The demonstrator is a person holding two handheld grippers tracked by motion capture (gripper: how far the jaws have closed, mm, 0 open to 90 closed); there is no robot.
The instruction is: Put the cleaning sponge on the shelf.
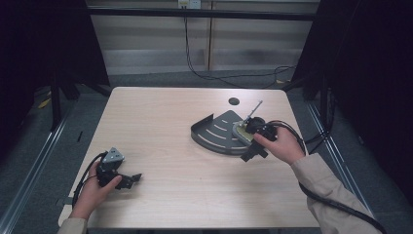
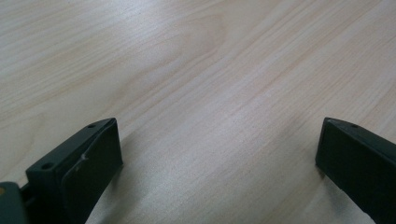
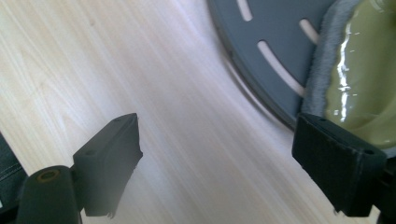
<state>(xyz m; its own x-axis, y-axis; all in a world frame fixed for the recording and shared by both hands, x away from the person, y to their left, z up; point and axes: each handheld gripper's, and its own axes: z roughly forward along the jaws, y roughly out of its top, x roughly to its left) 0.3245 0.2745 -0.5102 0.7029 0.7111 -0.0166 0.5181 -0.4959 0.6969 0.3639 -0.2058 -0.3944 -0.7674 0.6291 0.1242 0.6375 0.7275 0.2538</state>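
One pale wooden table (image 1: pixel 170 126), largest thing here, with a single round cable hole (image 1: pixel 234 101) near its far edge. One dark grey fan-shaped tray (image 1: pixel 216 134) with curved slots, lying right of centre. One olive-green dish (image 1: pixel 242 131) with a glossy surface, resting on the tray's right part and partly blocked by the right gripper (image 1: pixel 253 141); in the right gripper view, jaws set wide apart, one over bare wood, the other just at the dish rim (image 3: pixel 322 65), clamped on nothing. One thin metal rod (image 1: pixel 254 110) rising behind that hand, perhaps a utensil handle, too small to tell. Left gripper (image 1: pixel 127 180) low at the near left corner, well apart from the tray, jaws spread wide over bare tabletop (image 2: pixel 210 93). Two black cables trailing, one from each gripper.
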